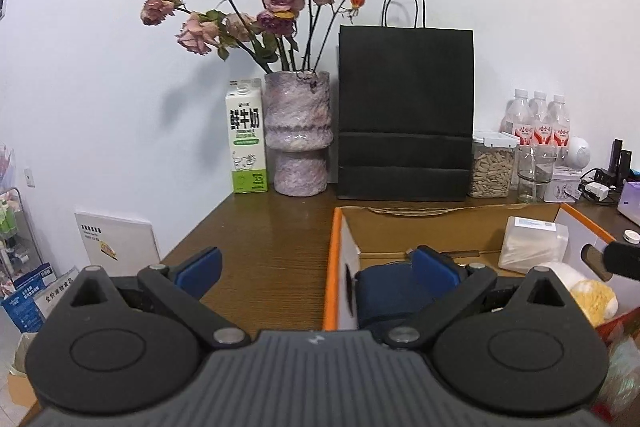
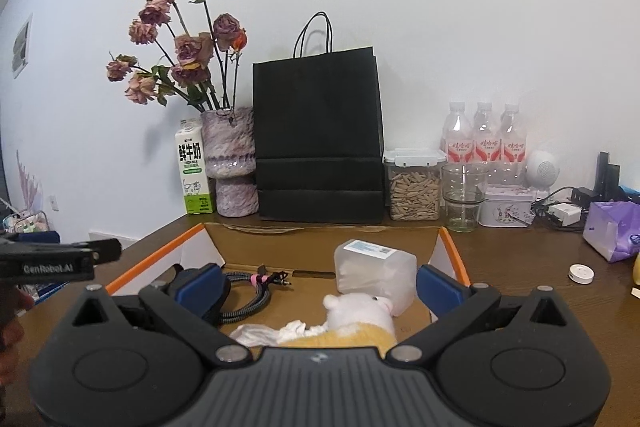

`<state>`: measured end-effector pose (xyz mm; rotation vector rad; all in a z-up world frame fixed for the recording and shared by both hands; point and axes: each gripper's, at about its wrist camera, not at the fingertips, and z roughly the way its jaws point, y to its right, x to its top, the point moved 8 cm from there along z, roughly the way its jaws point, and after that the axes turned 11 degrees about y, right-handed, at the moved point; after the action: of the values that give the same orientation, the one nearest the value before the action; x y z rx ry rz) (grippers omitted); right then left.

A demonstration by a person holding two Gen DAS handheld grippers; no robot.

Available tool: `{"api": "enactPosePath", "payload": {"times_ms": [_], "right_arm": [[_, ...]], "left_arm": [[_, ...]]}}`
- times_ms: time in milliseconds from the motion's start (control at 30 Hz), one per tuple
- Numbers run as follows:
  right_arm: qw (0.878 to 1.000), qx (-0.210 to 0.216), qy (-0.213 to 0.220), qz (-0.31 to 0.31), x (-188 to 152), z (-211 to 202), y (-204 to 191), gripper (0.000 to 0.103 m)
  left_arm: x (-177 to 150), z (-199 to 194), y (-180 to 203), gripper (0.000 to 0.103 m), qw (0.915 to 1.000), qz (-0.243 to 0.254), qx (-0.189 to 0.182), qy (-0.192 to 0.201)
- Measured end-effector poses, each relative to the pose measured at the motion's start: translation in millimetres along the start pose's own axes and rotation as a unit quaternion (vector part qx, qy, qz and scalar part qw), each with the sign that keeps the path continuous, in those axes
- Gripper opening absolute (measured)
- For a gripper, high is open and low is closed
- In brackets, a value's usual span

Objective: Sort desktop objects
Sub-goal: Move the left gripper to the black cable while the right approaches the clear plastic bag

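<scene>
Two grippers, left gripper (image 1: 320, 269) and right gripper (image 2: 320, 285), hang empty with jaws wide apart over the orange-edged cardboard box (image 2: 450, 247), which holds one fuzzy plush toy (image 2: 360, 311), one translucent plastic tub (image 2: 374, 267) and one braided cable (image 2: 248, 291).

Your tongs (image 2: 318, 285) are matt black plastic with ribbed grey housing, dull metal pivot pins and smooth blue pads (image 2: 434, 285). The bench (image 1: 272, 247) is dark brown wood with a faint sheen. On it sits a cardboard box (image 2: 400, 239), raw brown inside, with glossy orange edges and white outer faces. Inside the box lie a fluffy white-and-yellow plush toy (image 2: 360, 311), a frosted translucent plastic container (image 2: 376, 267), a braided cable (image 2: 248, 297) and crumpled white tissue (image 2: 264, 333). Along the bench's far edge stand a matt black paper bag (image 2: 318, 139), a glossy marbled purple vase (image 2: 232, 163), a printed milk carton (image 2: 193, 169), clear plastic bottles (image 2: 484, 139) and a clear glass jar (image 2: 464, 195).
</scene>
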<state>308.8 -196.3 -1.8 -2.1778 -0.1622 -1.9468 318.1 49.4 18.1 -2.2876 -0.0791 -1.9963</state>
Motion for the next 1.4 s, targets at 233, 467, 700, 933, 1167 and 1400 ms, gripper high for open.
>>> {"api": "enactPosePath", "payload": {"times_ms": [233, 467, 700, 933, 1167, 1400], "right_arm": [[1.0, -0.027, 0.003, -0.017, -15, -34, 8, 0.103], [0.998, -0.039, -0.03, -0.039, -37, -64, 12, 0.103], [0.996, -0.041, -0.062, -0.049, -57, -81, 10, 0.103], [0.994, -0.048, -0.082, -0.047, -67, -85, 9, 0.103], [0.993, -0.047, -0.096, -0.049, -75, -77, 3, 0.103], [0.992, -0.052, -0.104, -0.047, -79, -61, -3, 0.103]], "left_arm": [[-19, -15, -34, 0.103, 0.9996, -0.009, 0.021, -0.017], [-31, -31, -63, 0.103, 0.9977, -0.004, 0.04, -0.055], [-54, -46, -87, 0.103, 0.9941, -0.007, 0.053, -0.094], [-68, -58, -95, 0.103, 0.9923, -0.004, 0.053, -0.112], [-78, -52, -93, 0.103, 0.9905, -0.005, 0.048, -0.129], [-83, -33, -81, 0.103, 0.9894, -0.007, 0.031, -0.142]]}}
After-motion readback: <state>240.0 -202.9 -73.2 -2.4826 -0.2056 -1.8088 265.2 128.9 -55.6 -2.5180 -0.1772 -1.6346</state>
